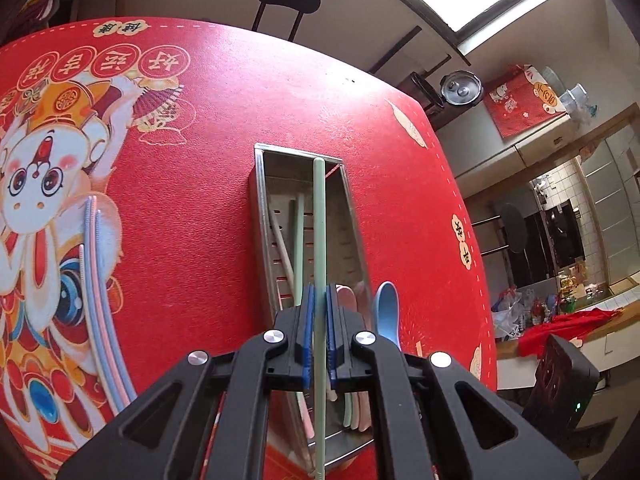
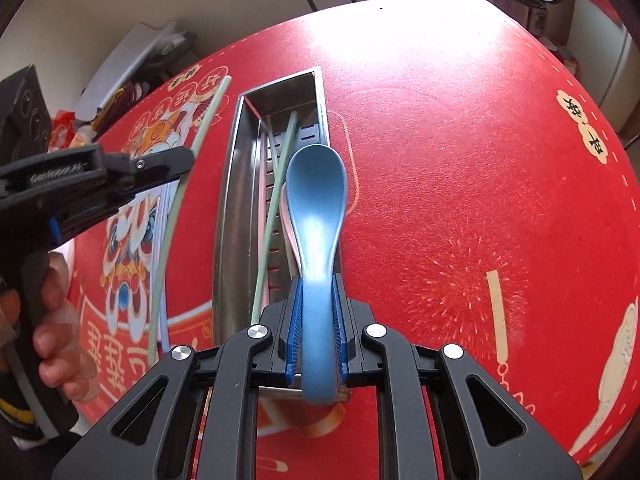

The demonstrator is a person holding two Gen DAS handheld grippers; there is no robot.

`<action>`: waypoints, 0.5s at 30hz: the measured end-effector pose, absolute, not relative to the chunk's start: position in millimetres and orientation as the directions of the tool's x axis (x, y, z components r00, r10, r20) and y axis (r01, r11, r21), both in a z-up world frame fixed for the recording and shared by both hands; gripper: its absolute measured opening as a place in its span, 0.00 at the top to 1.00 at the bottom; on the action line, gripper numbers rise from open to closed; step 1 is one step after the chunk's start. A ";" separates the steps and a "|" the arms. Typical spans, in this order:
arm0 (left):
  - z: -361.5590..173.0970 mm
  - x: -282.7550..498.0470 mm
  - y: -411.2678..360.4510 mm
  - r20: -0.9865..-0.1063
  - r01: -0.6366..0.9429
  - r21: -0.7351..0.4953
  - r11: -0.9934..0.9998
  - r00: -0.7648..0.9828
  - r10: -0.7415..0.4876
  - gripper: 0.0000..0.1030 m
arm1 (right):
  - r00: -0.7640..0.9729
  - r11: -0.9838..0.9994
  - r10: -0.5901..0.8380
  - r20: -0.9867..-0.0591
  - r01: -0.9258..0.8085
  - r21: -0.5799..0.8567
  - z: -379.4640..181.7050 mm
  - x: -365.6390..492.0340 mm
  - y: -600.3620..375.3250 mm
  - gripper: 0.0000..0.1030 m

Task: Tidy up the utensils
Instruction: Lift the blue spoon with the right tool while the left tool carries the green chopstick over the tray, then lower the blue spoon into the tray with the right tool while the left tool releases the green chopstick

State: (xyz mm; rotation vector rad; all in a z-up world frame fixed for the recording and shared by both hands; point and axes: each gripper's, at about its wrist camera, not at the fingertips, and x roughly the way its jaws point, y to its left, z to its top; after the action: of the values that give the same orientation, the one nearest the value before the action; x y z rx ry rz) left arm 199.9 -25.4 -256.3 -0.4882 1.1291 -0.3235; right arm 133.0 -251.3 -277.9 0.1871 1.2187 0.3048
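Tabletop (image 1: 224, 184) under a red printed cloth, seen from the left wrist. Left claw (image 1: 319, 300) is clenched on a pale green chopstick (image 1: 319, 220), blue pads (image 1: 308, 320) pressing it from both sides. The chopstick runs forward over a long steel tray (image 1: 259, 216) lying lengthwise ahead of the claw. Inside the tray's left compartment lie a second green chopstick (image 1: 298, 240) and a cream one (image 1: 282, 244), crossing at a slight angle. Pink and green spoon handles (image 1: 354, 400) sit in the near right compartment, partly hidden by the claw. A blue spoon (image 1: 386, 312) shows just right of the claw, bowl up. Well to the left, loose pink and blue chopsticks (image 1: 96, 280) lie on the cloth, over the cartoon rabbit print. A black chair (image 1: 288, 0) stands beyond the far edge.

Right wrist view: right claw (image 2: 318, 320) is clamped on the blue spoon (image 2: 316, 200) by its handle, bowl forward and face up, held over the tray's (image 2: 230, 200) right side. A pink spoon (image 2: 289, 240) lies beneath it in the tray. The green chopstick (image 2: 276, 192) lies slanted in the slotted compartment. At left, the left claw (image 2: 188, 162) holds its green chopstick (image 2: 176, 200) above the cloth, beside the tray; whether it touches the cloth I cannot tell. The person's left hand (image 2: 56, 320) grips the handle.
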 end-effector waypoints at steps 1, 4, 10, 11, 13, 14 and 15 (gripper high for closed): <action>-258.8 203.0 -29.0 -0.782 -0.006 -0.527 0.850 0.395 -0.482 0.94 | 0.310 0.944 0.329 -0.892 -0.135 0.301 -278.2 133.4 -250.6 0.86; -268.0 210.8 -32.9 -0.792 -0.032 -0.526 0.850 0.382 -0.476 0.94 | 0.303 0.942 0.333 -0.893 -0.144 0.303 -279.5 135.7 -248.9 0.86; -280.6 215.6 -39.9 -0.819 -0.051 -0.496 0.867 0.358 -0.448 0.94 | 0.284 0.940 0.336 -0.898 -0.163 0.300 -284.0 139.6 -239.0 0.86; -282.0 216.2 -40.6 -0.821 -0.053 -0.494 0.868 0.356 -0.446 0.94 | 0.279 0.940 0.336 -0.899 -0.164 0.300 -285.3 140.1 -238.1 0.86; -284.4 217.8 -42.4 -0.825 -0.055 -0.489 0.870 0.353 -0.442 0.94 | 0.275 0.939 0.339 -0.900 -0.163 0.304 -287.0 140.7 -237.3 0.86; -285.7 219.0 -43.1 -0.827 -0.056 -0.486 0.872 0.352 -0.439 0.94 | 0.273 0.939 0.339 -0.900 -0.161 0.305 -287.7 141.7 -236.7 0.86; -286.6 220.0 -43.4 -0.829 -0.056 -0.483 0.874 0.351 -0.436 0.94 | 0.273 0.939 0.337 -0.901 -0.161 0.303 -287.9 141.7 -236.8 0.86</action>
State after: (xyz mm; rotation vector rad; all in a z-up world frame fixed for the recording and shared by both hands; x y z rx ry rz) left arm 220.0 -43.4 -286.6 -0.4750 1.1983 -0.2578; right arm 141.7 -236.8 -287.9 0.1626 1.2517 0.3372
